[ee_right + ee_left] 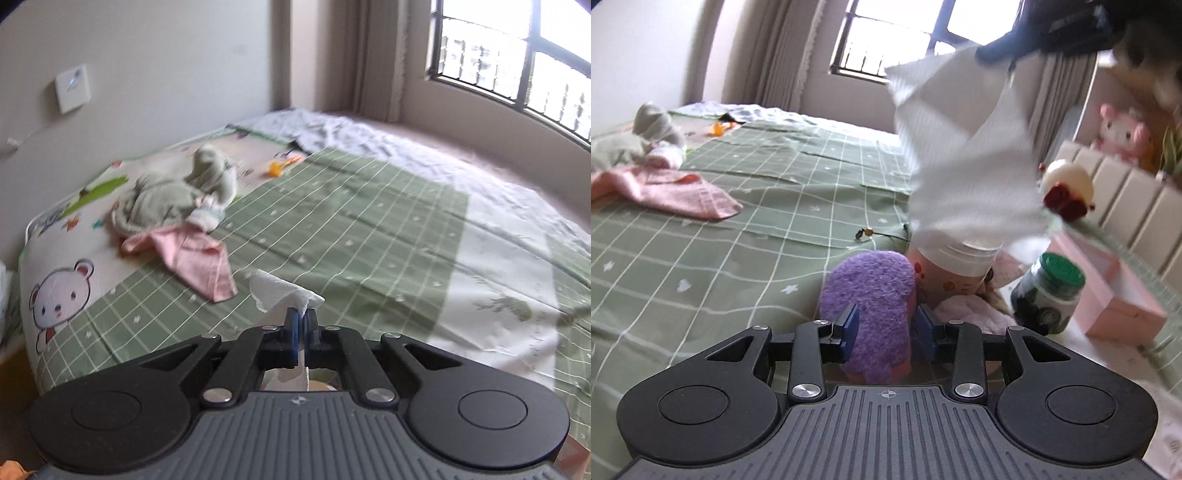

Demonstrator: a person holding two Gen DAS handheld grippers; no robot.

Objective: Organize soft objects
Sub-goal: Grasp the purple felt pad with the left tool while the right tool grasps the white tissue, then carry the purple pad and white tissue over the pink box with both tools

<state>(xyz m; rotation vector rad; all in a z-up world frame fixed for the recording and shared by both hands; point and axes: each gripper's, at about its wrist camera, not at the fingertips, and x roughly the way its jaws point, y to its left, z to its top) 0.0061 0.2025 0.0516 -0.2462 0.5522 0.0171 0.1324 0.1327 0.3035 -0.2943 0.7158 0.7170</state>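
My left gripper (886, 325) is shut on a fuzzy purple soft toy (870, 295), held low beside the bed's edge. My right gripper (303, 325) is shut on a white tissue (280, 291); in the left wrist view the same tissue (964, 155) hangs from that gripper (1008, 48) above a round tissue tub (955, 273). On the far part of the bed lie a pink cloth (195, 258) (668, 192) and a grey-green soft bundle (177, 199) (646, 136).
The bed (369, 229) has a green checked sheet (720, 258). At its right are a green-lidded jar (1049, 295), a pink box (1115, 291), a pink plush (1119, 129) and a padded headboard (1126, 195). A small orange item (280, 164) lies far back. A window (517, 55) is behind.
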